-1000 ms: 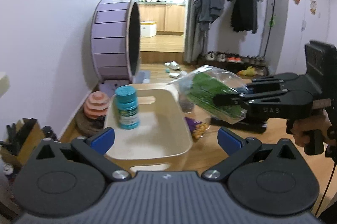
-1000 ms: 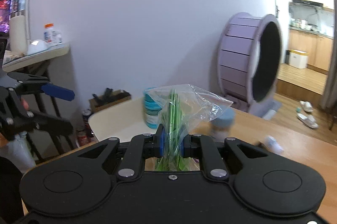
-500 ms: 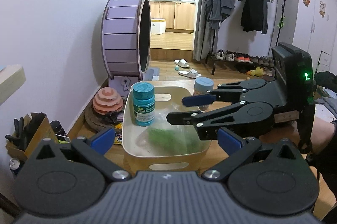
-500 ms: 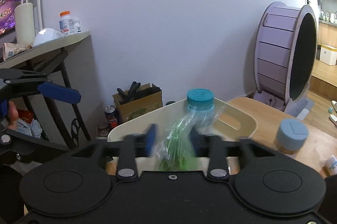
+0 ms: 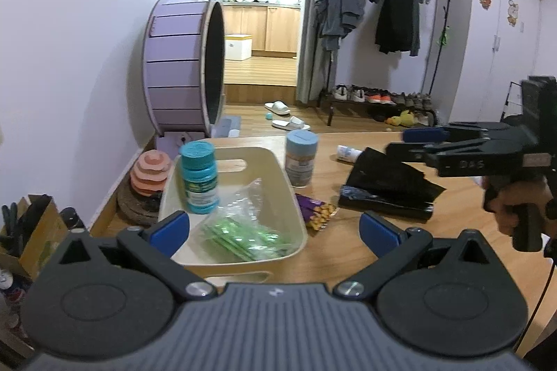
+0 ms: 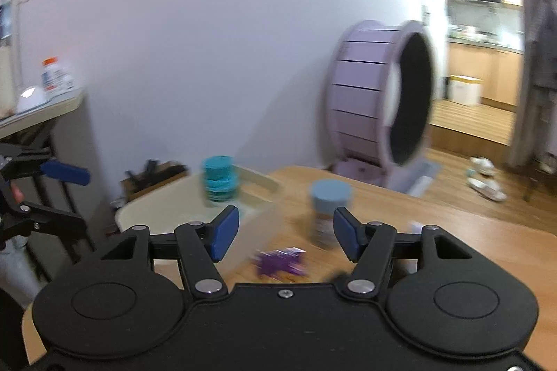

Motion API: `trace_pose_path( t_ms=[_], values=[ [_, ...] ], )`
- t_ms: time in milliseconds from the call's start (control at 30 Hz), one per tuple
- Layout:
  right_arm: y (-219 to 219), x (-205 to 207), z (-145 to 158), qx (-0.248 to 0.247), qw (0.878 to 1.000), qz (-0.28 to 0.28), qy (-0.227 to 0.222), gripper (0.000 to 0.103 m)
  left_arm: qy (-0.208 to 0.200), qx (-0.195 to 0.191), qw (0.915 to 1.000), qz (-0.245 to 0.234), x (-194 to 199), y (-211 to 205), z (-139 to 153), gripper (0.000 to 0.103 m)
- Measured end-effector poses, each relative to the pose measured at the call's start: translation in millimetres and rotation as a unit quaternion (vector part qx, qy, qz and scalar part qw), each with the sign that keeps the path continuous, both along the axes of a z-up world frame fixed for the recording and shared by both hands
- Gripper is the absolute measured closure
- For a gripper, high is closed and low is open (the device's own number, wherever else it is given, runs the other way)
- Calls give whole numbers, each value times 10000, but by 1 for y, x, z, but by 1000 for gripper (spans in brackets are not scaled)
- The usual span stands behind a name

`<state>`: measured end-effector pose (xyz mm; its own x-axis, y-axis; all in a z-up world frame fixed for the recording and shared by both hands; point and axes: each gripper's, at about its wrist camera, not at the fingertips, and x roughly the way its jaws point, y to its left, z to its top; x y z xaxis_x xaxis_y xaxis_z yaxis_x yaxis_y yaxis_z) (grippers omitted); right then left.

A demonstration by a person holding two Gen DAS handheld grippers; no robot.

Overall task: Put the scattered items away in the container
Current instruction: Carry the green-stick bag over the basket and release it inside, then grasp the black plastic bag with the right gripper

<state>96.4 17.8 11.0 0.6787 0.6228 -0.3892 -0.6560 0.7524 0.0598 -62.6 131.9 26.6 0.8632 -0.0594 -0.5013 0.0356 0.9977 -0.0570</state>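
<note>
Right gripper point(image 6: 286, 237), jaws opening and empty, should centre on the purple packet point(image 6: 280, 263) before closing

Beyond your tool tips a pale lilac wall point(image 5: 69, 22) runs along the left, with a big purple wheel point(image 5: 181, 64) standing against it on the wood floor point(image 5: 257, 71). Straight ahead a doorway opens onto a lit kitchen point(image 5: 261, 5). To your right, a clothes rack point(image 5: 393, 8) holds dark coats above 1 row of shoes point(image 5: 376, 97).
</note>
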Motion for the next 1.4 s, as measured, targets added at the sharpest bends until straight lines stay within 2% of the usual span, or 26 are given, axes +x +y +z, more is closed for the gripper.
trace_pose_path(
  t_ms=[233,467,567,733,800,900,1067,1167,1400],
  values=[
    [-55,-17,-12,-144,9974,-702,4,39,-3,-153,9997,-193,9,-24,-7,0],
    [-66,-14,-37,-411,9970,-649,-51,32,50,-156,9995,-288,15,-39,-16,0],
    [-74,-6,-44,-291,9967,-757,66,32,66,-170,9993,-321,16,-42,-19,0],
    [-96,5,-36,162,9941,-1066,64,32,85,-184,9991,-359,17,-45,-22,0],
    [-100,8,-37,31,9925,-1224,14,32,106,-169,9991,-366,17,-46,-23,0],
    [-92,19,-49,-487,9895,-1363,53,32,131,-142,9992,-349,17,-47,-24,0],
    [-70,16,-62,-799,9938,-773,82,32,131,-124,9992,-357,18,-48,-24,0],
    [-63,9,-61,-619,9977,-247,124,33,144,-114,9992,-368,17,-48,-25,0],
    [-50,8,-68,-568,9971,192,469,38,141,-98,9991,-385,17,-48,-25,0]
  ],
)
